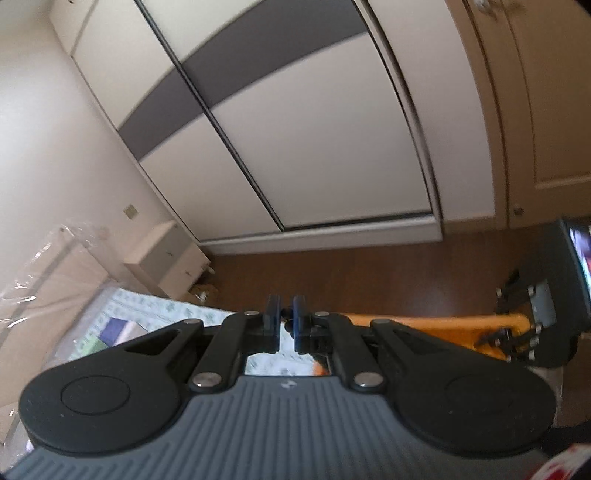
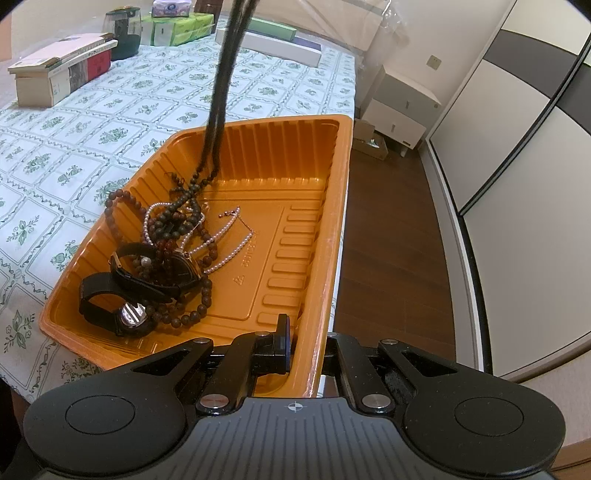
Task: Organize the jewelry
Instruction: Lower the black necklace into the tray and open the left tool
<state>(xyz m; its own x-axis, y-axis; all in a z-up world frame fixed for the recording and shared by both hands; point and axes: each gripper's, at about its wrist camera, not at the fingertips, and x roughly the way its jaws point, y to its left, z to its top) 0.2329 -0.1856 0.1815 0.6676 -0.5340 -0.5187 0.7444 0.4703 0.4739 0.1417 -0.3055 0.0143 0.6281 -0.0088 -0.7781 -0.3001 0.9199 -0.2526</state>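
Observation:
An orange plastic tray (image 2: 295, 155) lies at the table's right edge. In it sits a tangle of dark bead strands (image 2: 184, 206), a pearl strand (image 2: 229, 247) and two black watches (image 2: 122, 310). My right gripper (image 2: 306, 345) is shut on the tray's near right wall, one finger inside and one outside. A dark bead necklace (image 2: 221, 85) hangs blurred from above, and its lower end touches the pile. In the left wrist view my left gripper (image 1: 286, 302) is shut on a dark bit of that necklace (image 1: 287, 314), above the tray (image 1: 424, 325).
Floral tablecloth (image 2: 92, 122) covers the table. Books (image 2: 62, 74), a dark jar (image 2: 123, 31), tissue packs (image 2: 181, 27) and flat boxes (image 2: 273, 44) stand at the back. Wood floor (image 2: 388, 240), a white nightstand (image 2: 399, 110) and a sliding wardrobe (image 2: 517, 147) lie to the right.

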